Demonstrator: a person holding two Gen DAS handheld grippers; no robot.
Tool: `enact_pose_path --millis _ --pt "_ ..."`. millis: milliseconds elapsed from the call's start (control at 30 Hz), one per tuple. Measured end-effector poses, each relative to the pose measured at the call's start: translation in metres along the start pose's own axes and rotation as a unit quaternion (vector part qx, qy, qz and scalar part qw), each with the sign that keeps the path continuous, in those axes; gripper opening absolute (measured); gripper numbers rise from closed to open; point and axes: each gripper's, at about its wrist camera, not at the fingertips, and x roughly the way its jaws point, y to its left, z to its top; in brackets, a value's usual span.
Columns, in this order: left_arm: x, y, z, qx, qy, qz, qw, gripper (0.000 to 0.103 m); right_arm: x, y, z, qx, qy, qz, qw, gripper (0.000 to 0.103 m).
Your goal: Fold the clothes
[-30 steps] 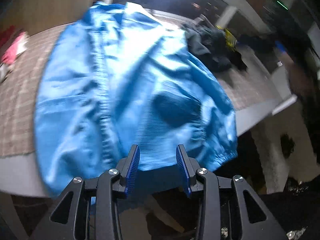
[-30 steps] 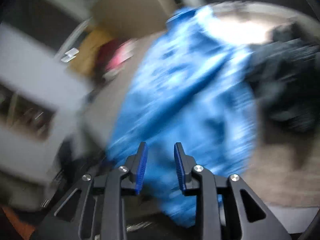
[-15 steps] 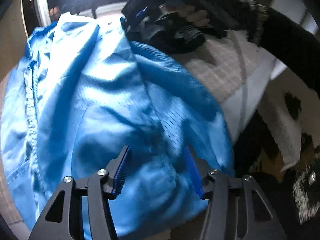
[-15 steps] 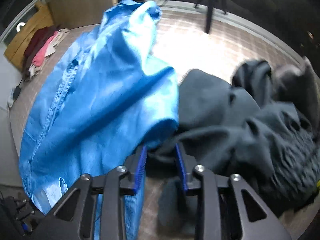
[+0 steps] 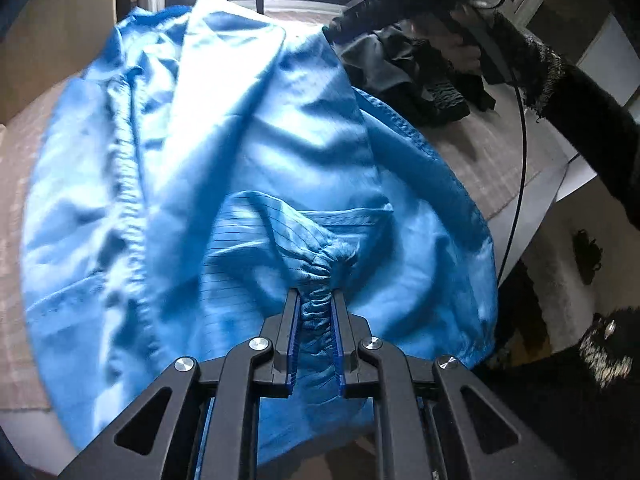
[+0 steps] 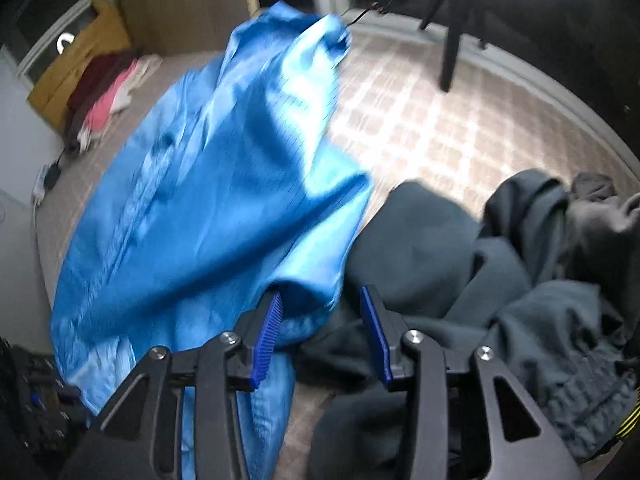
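Left wrist view: a shiny blue satin-like garment (image 5: pixel 248 168) lies spread over a counter covered with a beige checked cloth (image 5: pixel 492 168), one edge hanging over the near side. The left gripper (image 5: pixel 316 320) has its blue-padded fingers (image 5: pixel 293 332) drawn close together on a gathered, elasticated fold of the garment, which bunches up between them. To the right, a heap of dark grey and black clothes (image 5: pixel 420 76) sits just beside the blue fabric. Above it the right gripper is only a dark, blurred shape, held by a hand in a black sleeve (image 5: pixel 580 108).

Right wrist view: at far left, a pile of red and pink clothes (image 6: pixel 104 100) lies well apart, near a yellow-brown box (image 6: pixel 76 68) bearing a white mark too cut off to read. The blue garment (image 6: pixel 208 208) runs from the far side toward the camera, motion-blurred. The right gripper (image 6: pixel 320 312) hovers with its fingers (image 6: pixel 266 332) spread wide; the left one touches the garment's near edge, the right one (image 6: pixel 374 332) is over the dark grey clothes (image 6: pixel 500 280). No brand or legible label appears on any item.
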Motion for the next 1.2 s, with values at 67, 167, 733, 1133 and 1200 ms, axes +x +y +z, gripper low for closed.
enact_pose_path --millis 67,167,733,1133,1200 --pt "-0.008 0.000 -0.005 -0.001 0.001 0.005 1.0000 0.012 0.010 0.010 -0.012 -0.011 0.018 -0.002 1.000 0.041" --pt "-0.021 -0.003 -0.012 0.011 0.014 0.002 0.9998 0.012 0.026 0.021 -0.023 -0.036 0.034 -0.037 0.998 0.042" --pt "-0.064 0.008 -0.036 0.013 0.092 -0.105 0.9901 0.025 -0.023 -0.038 -0.039 0.058 -0.033 -0.085 0.994 0.003" --pt "0.030 0.137 0.285 -0.028 -0.042 -0.012 0.9986 0.049 -0.036 -0.035 -0.050 0.046 -0.069 -0.058 0.995 0.003" --pt "0.059 0.152 0.323 -0.043 -0.034 -0.018 0.9983 0.051 -0.035 -0.036 -0.051 0.043 -0.072 -0.054 0.995 0.003"
